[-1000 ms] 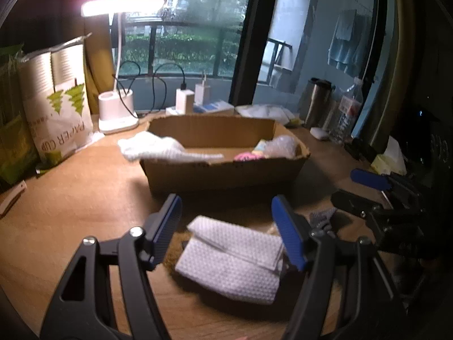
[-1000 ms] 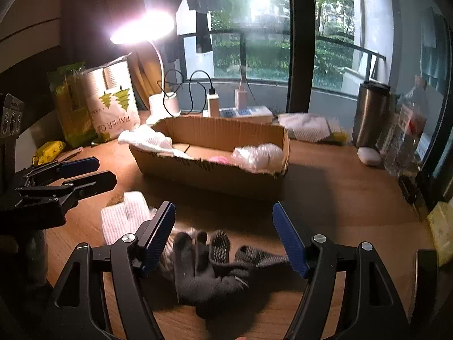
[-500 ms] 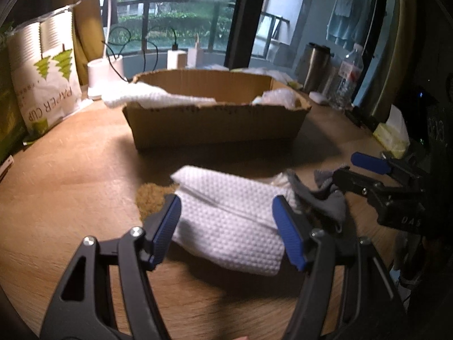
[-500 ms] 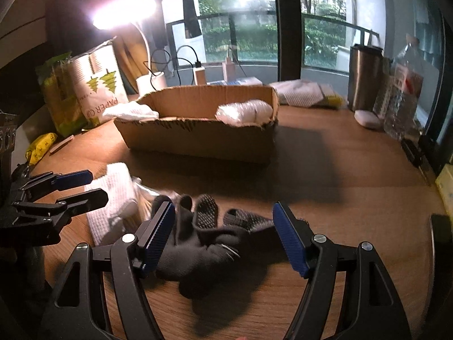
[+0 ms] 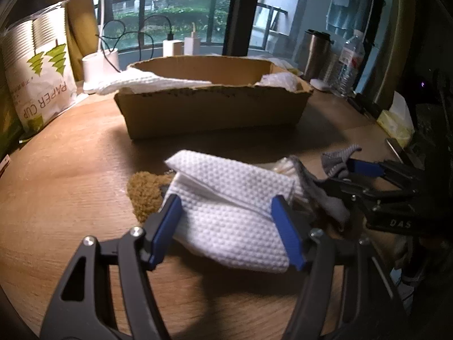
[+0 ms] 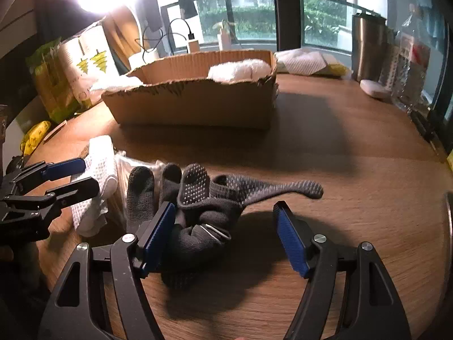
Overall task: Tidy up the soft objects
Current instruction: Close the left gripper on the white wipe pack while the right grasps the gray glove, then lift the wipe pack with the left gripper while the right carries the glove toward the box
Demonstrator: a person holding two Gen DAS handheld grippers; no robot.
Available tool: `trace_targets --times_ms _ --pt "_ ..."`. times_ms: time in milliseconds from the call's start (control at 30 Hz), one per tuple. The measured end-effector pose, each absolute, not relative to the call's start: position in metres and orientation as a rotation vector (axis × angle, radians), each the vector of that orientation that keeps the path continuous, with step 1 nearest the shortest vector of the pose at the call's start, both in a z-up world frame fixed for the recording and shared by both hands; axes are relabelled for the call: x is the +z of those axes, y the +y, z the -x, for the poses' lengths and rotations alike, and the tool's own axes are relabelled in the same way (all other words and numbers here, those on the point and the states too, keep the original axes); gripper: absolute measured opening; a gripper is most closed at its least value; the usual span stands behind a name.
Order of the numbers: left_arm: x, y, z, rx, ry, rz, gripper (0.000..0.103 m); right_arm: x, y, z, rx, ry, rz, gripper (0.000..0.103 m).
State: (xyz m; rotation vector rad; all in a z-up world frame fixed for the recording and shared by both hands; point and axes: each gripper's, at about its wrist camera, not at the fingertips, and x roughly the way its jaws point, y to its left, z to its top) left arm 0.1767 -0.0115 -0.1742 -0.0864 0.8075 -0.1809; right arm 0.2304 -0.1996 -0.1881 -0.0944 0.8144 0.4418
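Observation:
A folded white waffle cloth [image 5: 232, 206] lies on the wooden table, and my left gripper [image 5: 229, 226] is open with a finger on each side of it. The cloth shows in the right wrist view [image 6: 96, 187] too, with the left gripper [image 6: 68, 178] around it. A dark grey dotted glove [image 6: 203, 206] lies bunched on the table. My right gripper [image 6: 226, 235] is open and straddles its near end. A cardboard box [image 5: 209, 107] stands behind, with white cloths inside it.
A brown fuzzy item [image 5: 144, 192] lies under the cloth's left edge. A paper-cup bag [image 5: 36, 82] stands at left. A steel tumbler [image 6: 368, 48], a water bottle [image 5: 348, 65] and a tissue pack [image 5: 396, 119] stand at right. A lamp base [image 5: 99, 68] is behind the box.
Both grippers have come down and forward. The left now straddles the white cloth, the right straddles the grey glove. Both stay open.

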Motion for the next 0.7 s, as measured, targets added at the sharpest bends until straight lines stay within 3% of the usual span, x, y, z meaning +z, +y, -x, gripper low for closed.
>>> trace_targets --times_ms 167,300,333,700 --pt "-0.180 -0.017 -0.172 -0.226 0.830 0.082 0.038 -0.193 -0.194 -0.231 0.447 0.845 0.118 0.070" --pt "-0.179 -0.023 -0.168 -0.249 0.825 0.067 0.020 -0.194 -0.188 -0.228 0.453 0.845 0.148 0.045" --pt "-0.177 -0.023 -0.166 -0.249 0.817 0.067 0.018 -0.194 -0.188 -0.228 0.457 0.845 0.149 0.035" --pt "-0.146 -0.014 -0.154 -0.260 0.730 0.093 0.015 -0.174 -0.194 -0.220 0.453 0.780 0.144 0.031"
